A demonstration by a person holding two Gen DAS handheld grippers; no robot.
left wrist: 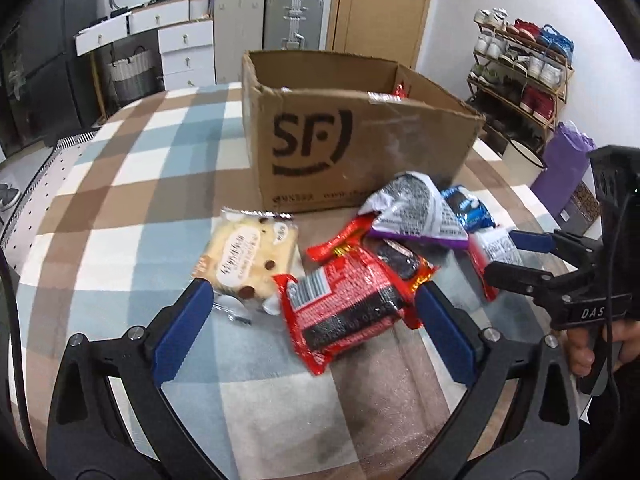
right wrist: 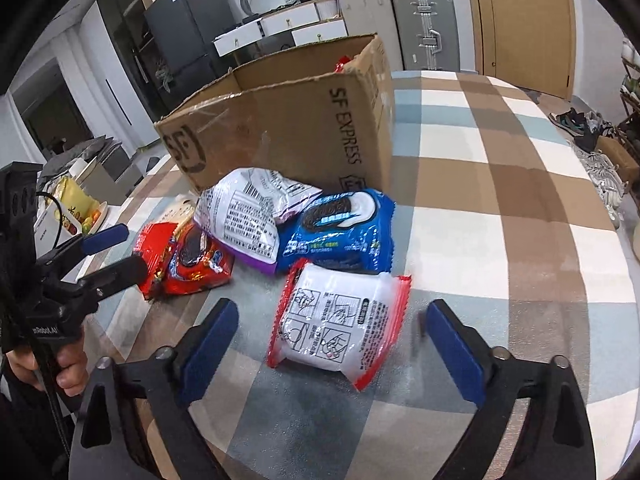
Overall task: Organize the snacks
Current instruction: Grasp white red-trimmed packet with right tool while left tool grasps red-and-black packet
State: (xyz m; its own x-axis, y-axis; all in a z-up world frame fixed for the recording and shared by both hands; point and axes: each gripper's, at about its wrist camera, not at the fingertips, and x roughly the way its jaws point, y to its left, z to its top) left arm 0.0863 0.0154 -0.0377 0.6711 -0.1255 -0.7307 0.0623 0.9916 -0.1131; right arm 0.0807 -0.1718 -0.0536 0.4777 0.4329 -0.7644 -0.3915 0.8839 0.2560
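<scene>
Hovering with jaws apart, the left gripper [left wrist: 308, 312] is straddling a red pack [left wrist: 344, 304] — the right gripper [right wrist: 332, 340], also apart, a white pack [right wrist: 340, 328] — beside the box [left wrist: 360, 136] mid-tabletop [left wrist: 140, 200].

I count one cardboard box [right wrist: 288, 128], with one red packet [right wrist: 343, 63] poking above its rim. On the checked tablecloth [right wrist: 500, 208] before me lie six snack packets: one pale cake packet [left wrist: 250, 258], two red biscuit packets [left wrist: 344, 308] [left wrist: 400, 260], one white and purple bag [right wrist: 248, 216], one blue sandwich-cookie packet [right wrist: 340, 236] and one white red-edged packet [right wrist: 340, 328].
</scene>
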